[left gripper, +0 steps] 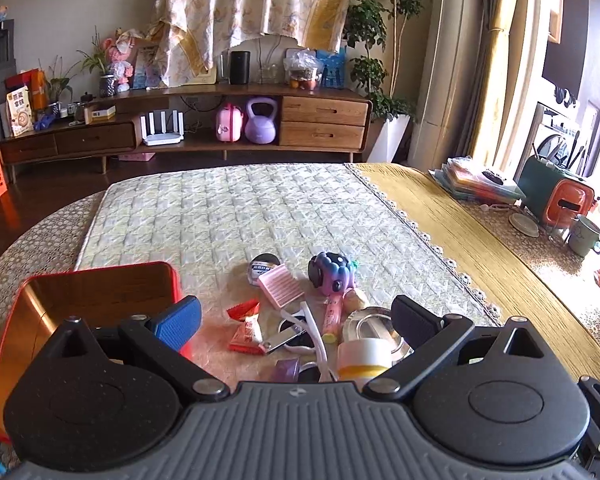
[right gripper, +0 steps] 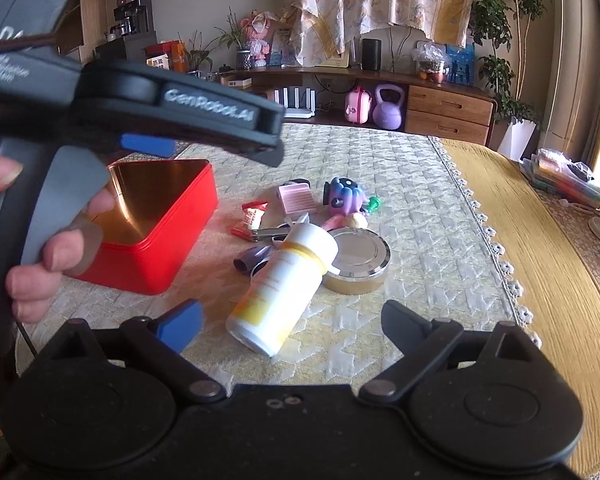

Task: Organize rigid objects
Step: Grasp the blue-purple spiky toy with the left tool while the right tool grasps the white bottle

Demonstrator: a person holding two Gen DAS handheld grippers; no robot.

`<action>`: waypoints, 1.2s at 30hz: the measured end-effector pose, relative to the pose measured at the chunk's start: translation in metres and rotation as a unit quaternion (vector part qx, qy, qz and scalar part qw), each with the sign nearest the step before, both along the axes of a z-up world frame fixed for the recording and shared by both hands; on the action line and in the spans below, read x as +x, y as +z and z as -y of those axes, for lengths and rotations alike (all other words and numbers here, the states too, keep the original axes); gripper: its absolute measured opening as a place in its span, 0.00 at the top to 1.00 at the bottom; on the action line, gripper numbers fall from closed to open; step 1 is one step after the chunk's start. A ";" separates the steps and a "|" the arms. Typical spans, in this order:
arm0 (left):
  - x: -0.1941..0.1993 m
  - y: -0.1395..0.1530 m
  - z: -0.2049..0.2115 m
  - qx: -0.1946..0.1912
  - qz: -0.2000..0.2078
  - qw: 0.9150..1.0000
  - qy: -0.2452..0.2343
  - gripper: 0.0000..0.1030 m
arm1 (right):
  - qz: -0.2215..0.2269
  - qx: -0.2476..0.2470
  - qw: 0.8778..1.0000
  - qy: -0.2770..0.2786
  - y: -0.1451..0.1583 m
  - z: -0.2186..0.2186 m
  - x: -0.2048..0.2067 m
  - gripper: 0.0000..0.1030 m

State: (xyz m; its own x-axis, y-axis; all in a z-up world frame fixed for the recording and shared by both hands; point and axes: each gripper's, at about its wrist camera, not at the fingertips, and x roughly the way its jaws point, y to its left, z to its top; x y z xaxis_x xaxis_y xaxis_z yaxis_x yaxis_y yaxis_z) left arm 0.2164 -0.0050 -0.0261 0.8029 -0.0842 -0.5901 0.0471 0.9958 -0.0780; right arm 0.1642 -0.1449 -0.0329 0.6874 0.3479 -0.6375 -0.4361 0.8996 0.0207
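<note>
Both tongs are spread wide with nothing between them: the right gripper (right gripper: 289,330) hovers just short of the white bottle (right gripper: 283,284) lying on the quilted mat, beside the red tin (right gripper: 159,248). The left gripper (left gripper: 295,322) hangs over the pile. The bottle looks light, stiff and smooth, likely to roll; pinch it across the middle.

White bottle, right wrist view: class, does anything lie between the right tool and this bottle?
Nothing visible does. The white bottle lies on the quilted cloth just ahead of the open right tool, only bare cloth between them.
</note>
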 end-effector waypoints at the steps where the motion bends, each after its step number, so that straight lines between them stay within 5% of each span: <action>1: 0.010 -0.001 0.002 0.001 -0.004 1.000 -0.002 0.01 | -0.002 -0.001 1.000 0.001 -0.002 -0.001 0.004 0.09; 15: 0.122 -0.044 0.030 -0.016 -0.087 0.995 -0.044 0.01 | -0.058 0.006 0.998 0.015 -0.028 -0.018 0.053 0.23; 22: 0.161 -0.062 0.026 -0.060 -0.129 0.990 -0.022 0.02 | -0.081 0.009 0.997 0.019 -0.038 -0.022 0.065 0.27; 29: 0.175 -0.079 0.030 -0.066 -0.151 0.986 -0.021 0.09 | -0.095 0.012 0.995 0.022 -0.043 -0.025 0.068 0.31; 36: 0.176 -0.086 0.032 -0.067 -0.157 0.985 -0.021 0.28 | -0.099 0.019 0.995 0.025 -0.046 -0.025 0.070 0.40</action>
State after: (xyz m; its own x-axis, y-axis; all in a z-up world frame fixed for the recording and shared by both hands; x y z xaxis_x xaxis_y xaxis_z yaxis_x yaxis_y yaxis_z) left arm 0.3924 -0.0369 -0.1119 0.5769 -0.2082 -0.7898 0.0408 0.9731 -0.2268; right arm 0.2344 -0.1200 -0.0788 0.5306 0.4045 -0.7449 -0.4641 0.8740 0.1441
